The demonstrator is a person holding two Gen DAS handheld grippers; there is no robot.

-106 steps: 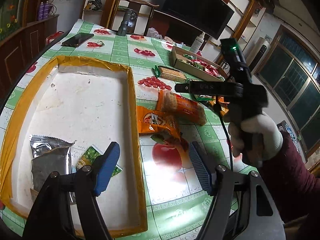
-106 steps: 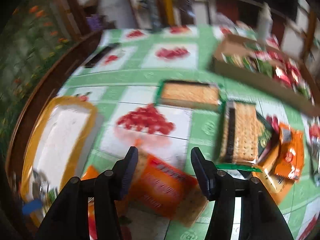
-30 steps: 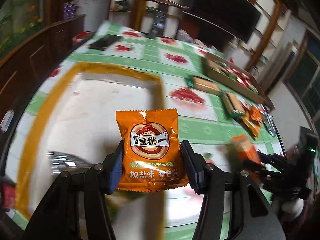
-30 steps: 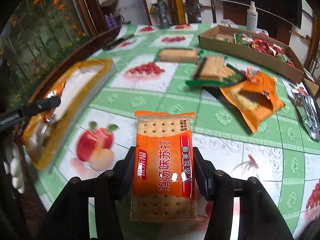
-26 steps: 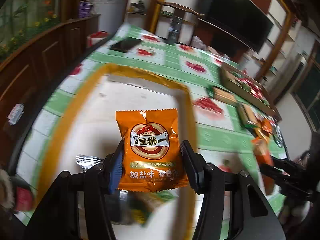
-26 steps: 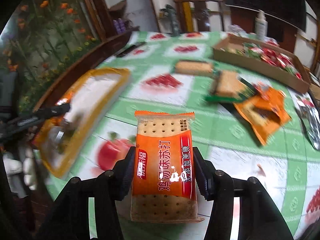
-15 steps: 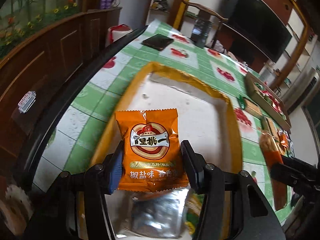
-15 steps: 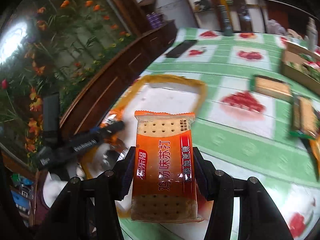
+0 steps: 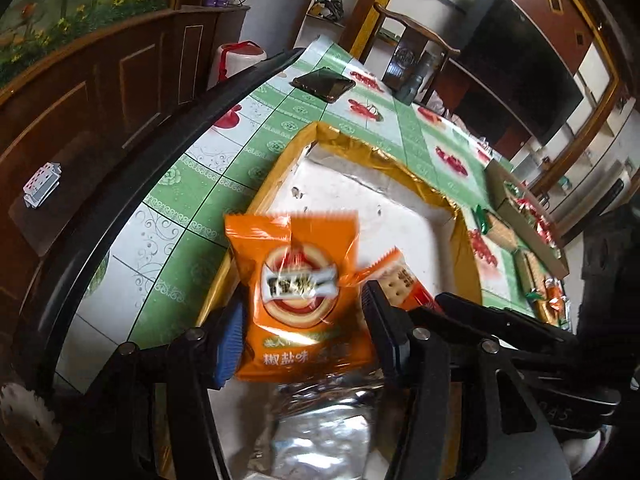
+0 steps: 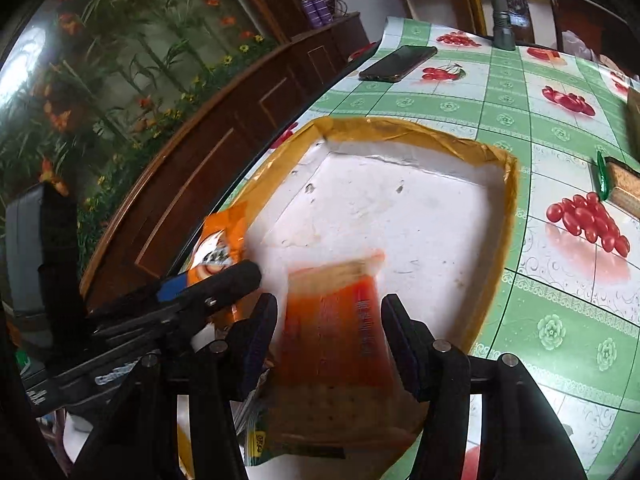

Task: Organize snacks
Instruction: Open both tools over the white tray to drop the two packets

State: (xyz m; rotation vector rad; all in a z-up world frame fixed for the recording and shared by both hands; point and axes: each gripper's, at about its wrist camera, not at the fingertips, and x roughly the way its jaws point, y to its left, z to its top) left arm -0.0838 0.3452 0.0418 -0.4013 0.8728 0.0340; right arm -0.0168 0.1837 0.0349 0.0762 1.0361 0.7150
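Observation:
A white tray (image 9: 360, 200) with a yellow taped rim lies on the green fruit-print tablecloth. My left gripper (image 9: 302, 312) hangs over its near left corner. Its jaws are opening, and the orange round-logo snack packet (image 9: 296, 280) between them is blurred, tilted and slipping loose. My right gripper (image 10: 330, 308) is right beside it over the tray (image 10: 400, 208). Its jaws are opening too, and small gaps show on both sides of the blurred orange cracker packet (image 10: 340, 340). A silver foil packet (image 9: 328, 420) and a green packet (image 10: 260, 440) lie in the tray below.
A dark phone (image 10: 396, 63) and a grey torch (image 10: 502, 20) sit at the far end of the table. More cracker packs (image 9: 500, 228) and a cardboard box of snacks (image 9: 524, 216) lie to the right. The table edge and a wooden cabinet (image 9: 100, 92) run along the left.
Both grippers have swung left from the table's middle to above the tray's near end. The two packets, sharp and firmly clamped before, now blur and tilt as the jaws widen.

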